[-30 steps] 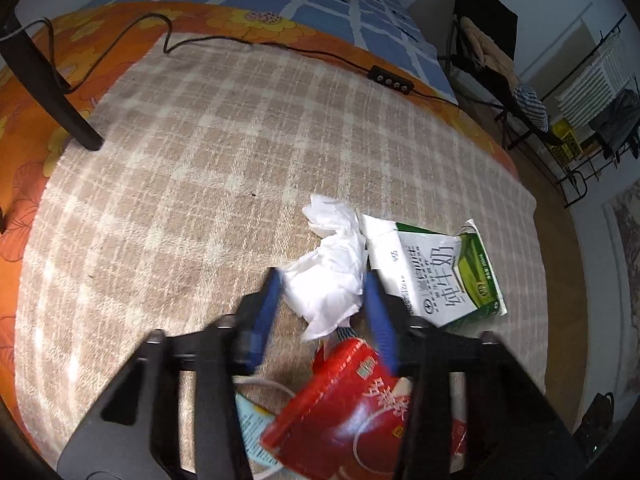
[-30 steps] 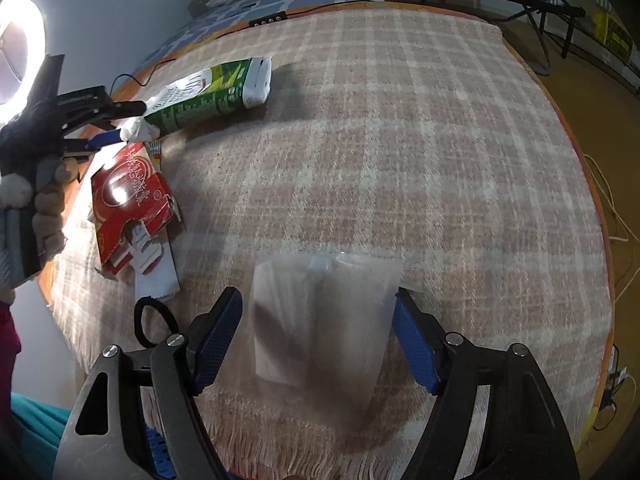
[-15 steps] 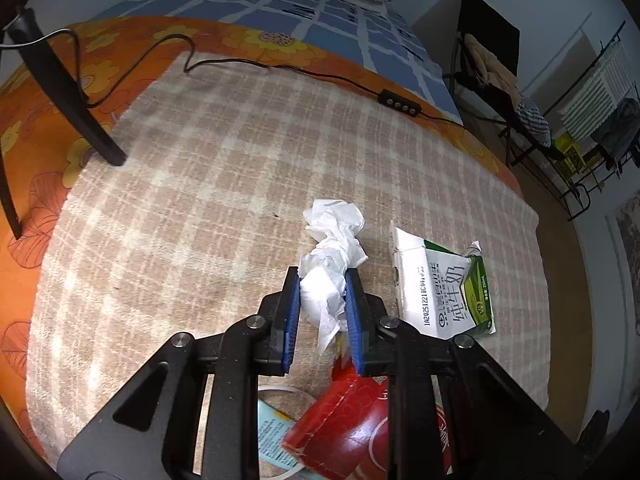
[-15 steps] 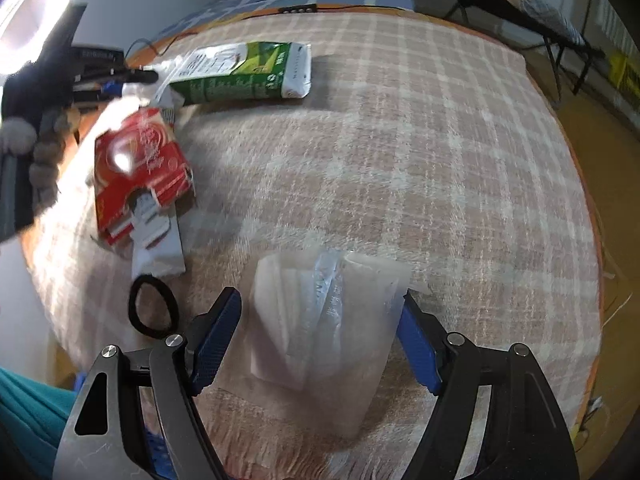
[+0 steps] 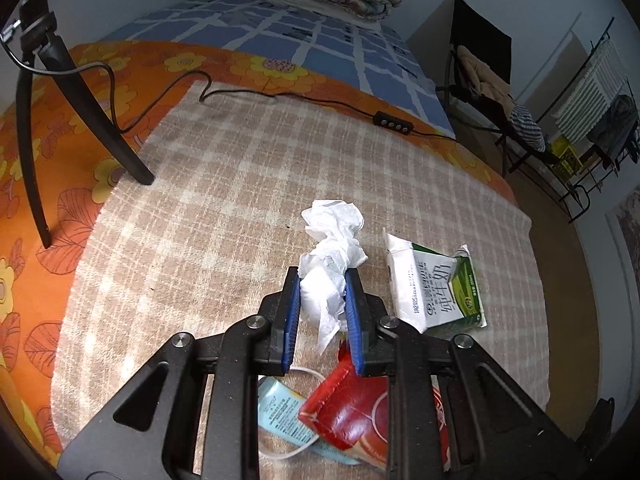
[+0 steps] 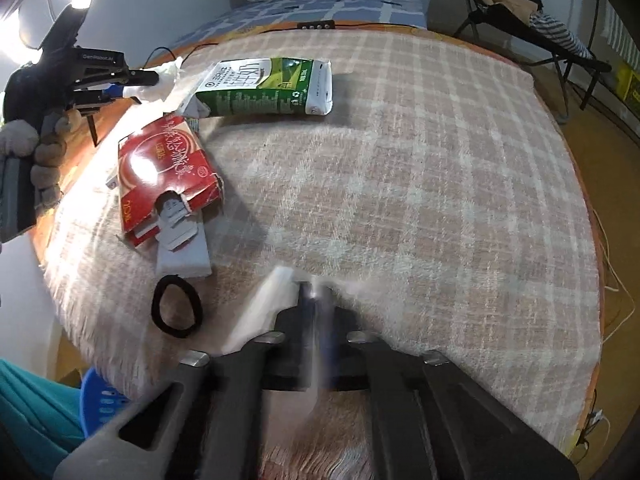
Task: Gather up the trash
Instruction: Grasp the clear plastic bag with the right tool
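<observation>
My left gripper is shut on a crumpled white tissue and holds it above the plaid blanket. It also shows in the right wrist view, at the far left. My right gripper is shut on a clear plastic bag, which is blurred and squeezed flat between the jaws. A green and white milk carton lies on its side. A red torn box lies near it.
A black hair tie lies by the blanket's near edge. A light blue tube and a white cord lie under the left gripper. A black tripod leg and cable cross the far blanket. A blue basket sits below.
My left gripper closed on the tissue and lifted it. My right gripper closed on the plastic bag, which crumpled from a flat sheet into a narrow strip.
</observation>
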`<act>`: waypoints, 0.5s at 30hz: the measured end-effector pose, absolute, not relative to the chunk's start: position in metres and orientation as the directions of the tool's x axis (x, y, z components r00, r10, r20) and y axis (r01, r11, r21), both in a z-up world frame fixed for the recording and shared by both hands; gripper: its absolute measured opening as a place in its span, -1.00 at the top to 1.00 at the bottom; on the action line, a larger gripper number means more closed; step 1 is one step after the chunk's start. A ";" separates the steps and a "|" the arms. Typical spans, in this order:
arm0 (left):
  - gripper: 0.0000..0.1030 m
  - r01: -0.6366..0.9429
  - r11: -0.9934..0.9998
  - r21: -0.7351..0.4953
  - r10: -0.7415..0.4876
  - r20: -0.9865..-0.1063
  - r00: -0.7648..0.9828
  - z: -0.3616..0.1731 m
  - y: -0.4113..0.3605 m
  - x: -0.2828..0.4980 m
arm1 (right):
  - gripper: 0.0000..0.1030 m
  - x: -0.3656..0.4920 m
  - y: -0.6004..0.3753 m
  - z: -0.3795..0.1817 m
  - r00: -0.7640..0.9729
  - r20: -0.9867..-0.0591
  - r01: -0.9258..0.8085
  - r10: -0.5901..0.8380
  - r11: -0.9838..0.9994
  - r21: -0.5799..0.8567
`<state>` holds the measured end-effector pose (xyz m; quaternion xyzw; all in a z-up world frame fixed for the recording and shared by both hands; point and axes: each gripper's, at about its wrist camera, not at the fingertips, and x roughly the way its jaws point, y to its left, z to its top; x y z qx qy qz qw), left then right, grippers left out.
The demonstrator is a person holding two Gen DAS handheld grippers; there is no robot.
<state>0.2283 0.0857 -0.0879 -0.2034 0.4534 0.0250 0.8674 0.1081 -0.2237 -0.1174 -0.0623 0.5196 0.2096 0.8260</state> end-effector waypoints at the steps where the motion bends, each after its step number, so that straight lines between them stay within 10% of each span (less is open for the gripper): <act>1: 0.61 -0.225 0.918 -0.327 -0.139 -0.795 0.591 -0.086 0.085 0.227 | 0.98 0.107 -0.224 -0.117 0.375 -0.883 -0.411 0.283 0.904 0.116; 15: 0.62 -0.129 0.928 -0.349 -0.198 -0.756 0.623 -0.046 0.079 0.167 | 1.00 0.076 -0.234 -0.061 0.496 -0.798 -0.419 0.344 0.899 0.127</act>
